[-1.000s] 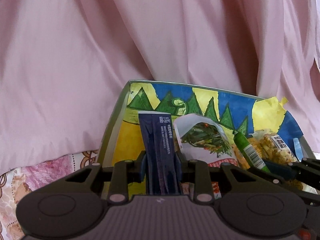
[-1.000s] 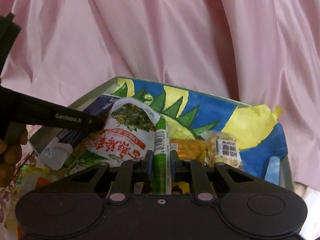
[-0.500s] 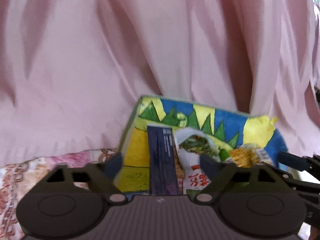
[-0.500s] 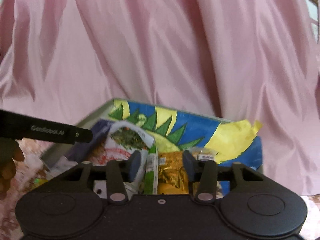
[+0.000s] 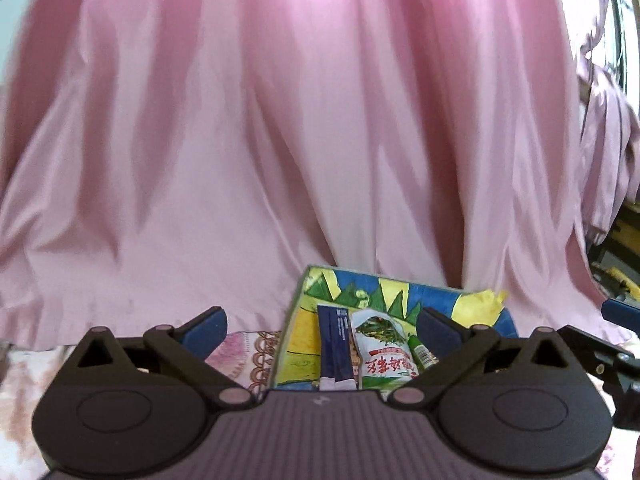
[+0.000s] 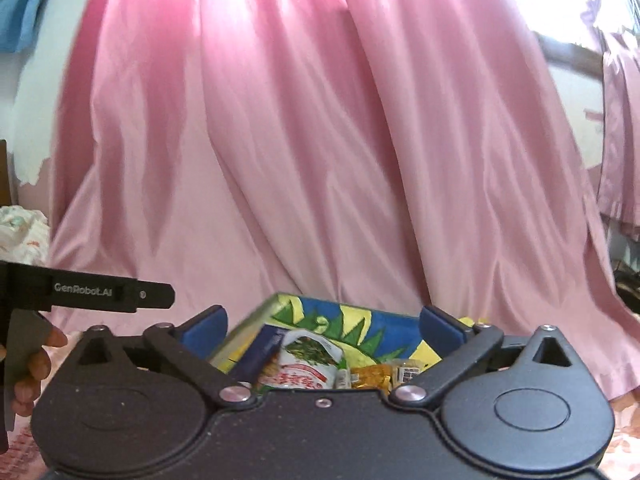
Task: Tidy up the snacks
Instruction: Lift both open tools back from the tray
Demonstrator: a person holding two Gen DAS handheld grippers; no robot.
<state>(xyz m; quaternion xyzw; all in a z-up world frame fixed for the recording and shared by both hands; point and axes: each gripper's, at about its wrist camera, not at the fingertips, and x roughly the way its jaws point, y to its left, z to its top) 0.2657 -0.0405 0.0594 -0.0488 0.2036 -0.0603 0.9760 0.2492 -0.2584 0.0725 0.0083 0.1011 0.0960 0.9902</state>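
The painted box (image 5: pixel 298 330) lies ahead of and below both grippers, snacks inside: the navy packet (image 5: pixel 335 350) stands lengthwise at its left wall, nearer the left gripper (image 5: pixel 320 326); both it and the right gripper (image 6: pixel 322 326) are opening, nothing between the jaws

Both wrist cameras sit just behind their tools, facing level-ish toward the hanging pink satin curtain (image 5: pixel 280 140). Each catches the painted blue-and-yellow cardboard box (image 5: pixel 298 332) (image 6: pixel 360 316) low in frame, near centre; the right view looks from slightly further right.
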